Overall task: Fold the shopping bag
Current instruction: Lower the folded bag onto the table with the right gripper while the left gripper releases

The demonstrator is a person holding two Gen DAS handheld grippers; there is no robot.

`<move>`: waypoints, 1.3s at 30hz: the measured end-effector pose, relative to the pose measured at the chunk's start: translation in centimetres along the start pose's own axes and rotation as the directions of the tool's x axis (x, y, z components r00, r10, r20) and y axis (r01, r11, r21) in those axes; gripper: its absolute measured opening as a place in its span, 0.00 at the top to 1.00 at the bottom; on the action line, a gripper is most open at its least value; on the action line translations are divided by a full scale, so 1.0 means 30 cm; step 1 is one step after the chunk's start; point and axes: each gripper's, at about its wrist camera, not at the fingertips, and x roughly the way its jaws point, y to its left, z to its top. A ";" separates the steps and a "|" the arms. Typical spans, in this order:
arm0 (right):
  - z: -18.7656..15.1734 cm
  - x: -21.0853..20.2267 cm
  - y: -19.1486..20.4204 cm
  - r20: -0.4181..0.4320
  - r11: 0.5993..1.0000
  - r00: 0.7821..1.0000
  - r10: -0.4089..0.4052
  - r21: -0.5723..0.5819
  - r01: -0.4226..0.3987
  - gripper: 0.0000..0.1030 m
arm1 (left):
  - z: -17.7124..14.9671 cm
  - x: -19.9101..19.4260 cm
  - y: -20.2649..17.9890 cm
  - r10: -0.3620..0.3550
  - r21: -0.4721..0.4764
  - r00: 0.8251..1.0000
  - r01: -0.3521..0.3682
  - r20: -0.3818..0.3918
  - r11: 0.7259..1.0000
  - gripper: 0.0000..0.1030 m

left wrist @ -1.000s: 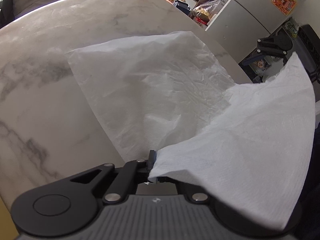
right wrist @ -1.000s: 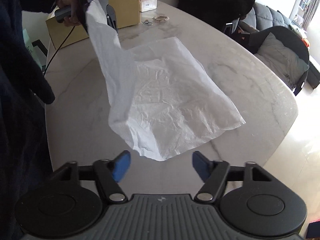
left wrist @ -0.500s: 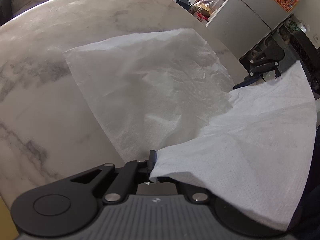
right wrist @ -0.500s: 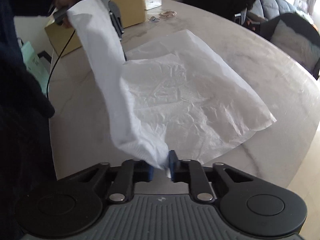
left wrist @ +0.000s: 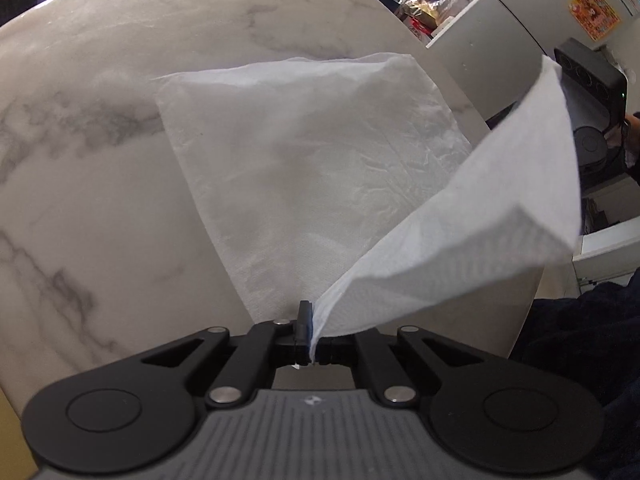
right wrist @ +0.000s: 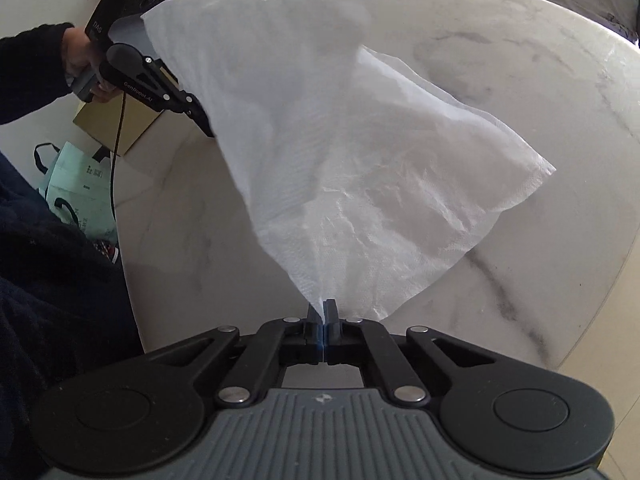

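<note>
The white, thin shopping bag [left wrist: 312, 168] lies partly on the marble table [left wrist: 80, 200], with its near edge lifted. My left gripper [left wrist: 310, 336] is shut on one near corner of the bag. My right gripper [right wrist: 322, 320] is shut on the other near corner, and the bag [right wrist: 360, 160] hangs stretched between the two. In the right wrist view the left gripper [right wrist: 200, 116] shows at upper left, its tips hidden behind the fabric. In the left wrist view the right gripper [left wrist: 592, 92] shows at far right, behind the raised edge.
A cardboard box [right wrist: 116, 120] stands on the table's far left end. A pale green bag [right wrist: 76, 196] lies on the floor beside the table. A white cabinet [left wrist: 500, 32] and clutter stand beyond the table. My dark sleeve [right wrist: 48, 280] is at left.
My right gripper closed on the bag's near corner and lifted it. Both grippers have raised the near edge higher off the table, and the bag's flat part looks shorter.
</note>
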 end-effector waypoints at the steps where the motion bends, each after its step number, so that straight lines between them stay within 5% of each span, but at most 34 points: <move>1: -0.005 -0.002 0.003 0.003 1.000 1.000 0.004 0.017 -0.004 1.00 | 0.007 -0.002 0.006 0.004 -0.029 1.000 -0.003 0.001 1.000 1.00; 6: -0.017 0.002 -0.035 0.031 0.991 0.998 0.047 0.124 -0.050 1.00 | 0.022 -0.057 0.040 -0.019 -0.139 0.997 0.030 0.079 0.990 0.91; 9: -0.031 0.006 -0.064 0.053 0.977 0.995 0.082 0.192 -0.091 1.00 | 0.015 -0.094 0.065 -0.052 -0.171 0.986 0.079 0.159 0.982 0.67; 18: -0.046 0.022 -0.143 0.073 0.887 0.985 0.157 0.428 -0.173 1.00 | 0.017 -0.080 0.055 0.041 -0.135 0.983 -0.016 0.180 0.991 0.67; 26: -0.006 0.029 -0.190 0.035 0.790 0.983 0.178 0.591 -0.164 1.00 | 0.023 -0.054 0.052 0.085 -0.145 0.984 -0.062 0.156 0.987 0.71; 29: 0.013 0.020 -0.173 0.018 0.811 0.990 0.142 0.571 -0.127 0.99 | 0.017 -0.059 0.059 0.094 -0.157 0.983 -0.069 0.159 0.985 0.79; 36: 0.078 -0.021 -0.099 -0.003 0.890 1.000 0.029 0.455 -0.025 0.52 | -0.012 -0.074 0.042 0.146 -0.087 0.977 -0.134 0.156 0.987 0.89; 39: 0.093 -0.051 -0.104 0.000 0.909 0.999 -0.034 0.415 0.031 0.50 | -0.008 -0.075 0.032 0.154 -0.074 0.976 -0.144 0.157 0.987 0.89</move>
